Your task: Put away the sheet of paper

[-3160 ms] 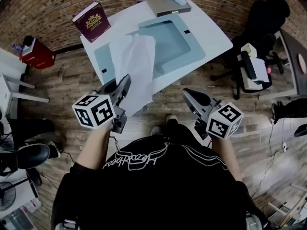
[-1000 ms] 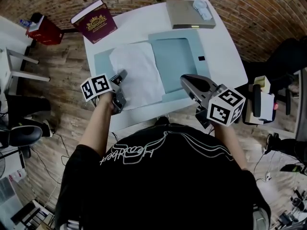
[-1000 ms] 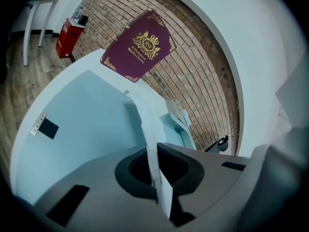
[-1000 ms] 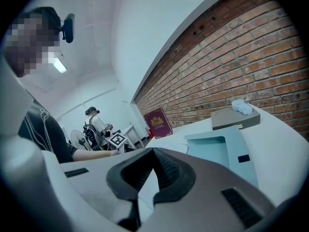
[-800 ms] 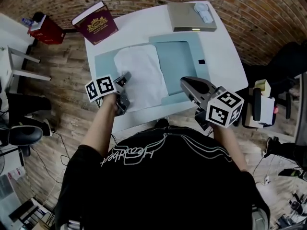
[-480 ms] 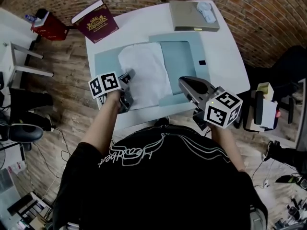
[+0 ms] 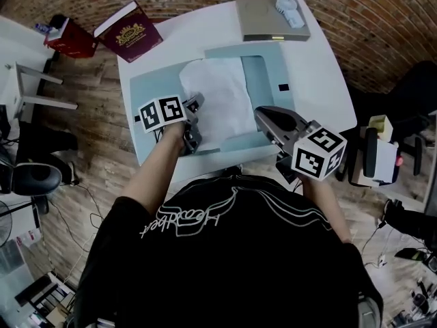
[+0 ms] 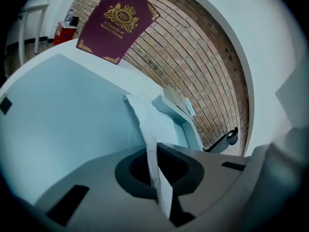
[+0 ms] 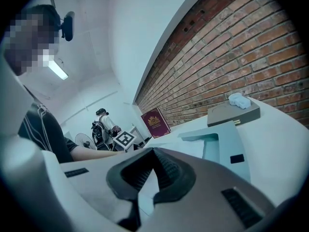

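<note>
pinching a flimsy sheet by its near edge

clamping the sheet of paper [image 7: 222, 101] with the left gripper [image 7: 194, 106], jaws pressed tight on the near left edge. showing it in the left gripper view as a thin white strip caught between the pads. leaving most of the sheet lying flat across the open pale blue folder [image 7: 153, 87] on the white table [image 7: 321, 80], lifting only the pinched edge. hovering with the right gripper [image 7: 265, 115] near the folder's near right corner, jaws closed, holding nothing.

judging the handling now: feather-light, limp, no stiffness to speak of. likely to droop and curl away from a single pinch point, and to crease or tear if yanked. probably gliding easily over the smooth folder face, so needing only a gentle pull. favouring a hold on an edge or corner, as here, rather than the flat middle, offering no purchase at all. possibly worth adding a second pinch on the opposite edge to stop the sheet folding over itself. keeping well apart from the maroon book [image 7: 130, 33] and the grey box [image 7: 272, 16] at the far side of the table.
</note>
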A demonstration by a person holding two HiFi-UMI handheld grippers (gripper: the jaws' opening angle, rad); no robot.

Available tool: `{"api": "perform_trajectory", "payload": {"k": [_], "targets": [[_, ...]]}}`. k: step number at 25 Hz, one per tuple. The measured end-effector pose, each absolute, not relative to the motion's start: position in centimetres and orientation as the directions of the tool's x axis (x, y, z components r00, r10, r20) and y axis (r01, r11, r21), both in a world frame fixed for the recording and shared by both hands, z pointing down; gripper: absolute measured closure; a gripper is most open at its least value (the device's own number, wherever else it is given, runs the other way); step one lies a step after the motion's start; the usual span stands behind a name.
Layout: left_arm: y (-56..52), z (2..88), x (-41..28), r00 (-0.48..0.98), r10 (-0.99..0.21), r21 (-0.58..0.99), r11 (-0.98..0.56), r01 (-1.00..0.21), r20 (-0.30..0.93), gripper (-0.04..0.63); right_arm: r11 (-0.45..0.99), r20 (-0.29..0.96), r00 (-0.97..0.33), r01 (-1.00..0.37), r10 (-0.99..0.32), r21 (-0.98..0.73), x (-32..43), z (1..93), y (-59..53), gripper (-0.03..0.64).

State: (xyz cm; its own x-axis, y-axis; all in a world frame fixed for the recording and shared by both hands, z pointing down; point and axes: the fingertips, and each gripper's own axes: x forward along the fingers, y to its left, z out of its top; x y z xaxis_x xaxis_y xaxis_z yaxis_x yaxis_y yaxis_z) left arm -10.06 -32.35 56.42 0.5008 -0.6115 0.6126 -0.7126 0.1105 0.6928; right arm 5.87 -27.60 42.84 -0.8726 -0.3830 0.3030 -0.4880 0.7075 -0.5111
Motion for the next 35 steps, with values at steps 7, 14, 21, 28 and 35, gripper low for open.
{"api": "perform_trajectory", "payload": {"k": [7, 14, 21, 28, 35], "targets": [[-33.4, 56.9, -7.5, 0.519, -0.603, 0.704, 0.102, -0.703, 0.606, 0.565, 0.718, 0.309, -0.863, -0.504, -0.399, -0.480, 7.1, 42.4, -27.9, 0.615], [-34.1, 57.7, -4.8, 0.544, -0.587, 0.708, 0.073, -0.702, 0.600, 0.565, 0.719, 0.339, -0.840, -0.540, -0.425, -0.438, 8.4, 42.6, -28.5, 0.615], [-34.8, 58.3, -2.8, 0.544, -0.565, 0.686, 0.056, -0.725, 0.621, 0.565, 0.712, 0.366, -0.822, -0.564, -0.436, -0.419, 9.2, 43.3, -28.3, 0.615], [-34.8, 59.1, -1.8, 0.544, -0.536, 0.666, 0.047, -0.744, 0.646, 0.563, 0.707, 0.371, -0.817, -0.572, -0.442, -0.416, 9.7, 43.5, -28.2, 0.615], [-35.0, 58.3, -1.4, 0.535, -0.515, 0.587, -0.074, -0.806, 0.670, 0.520, 0.714, 0.370, -0.824, -0.560, -0.429, -0.420, 9.1, 43.7, -28.2, 0.615]]}}
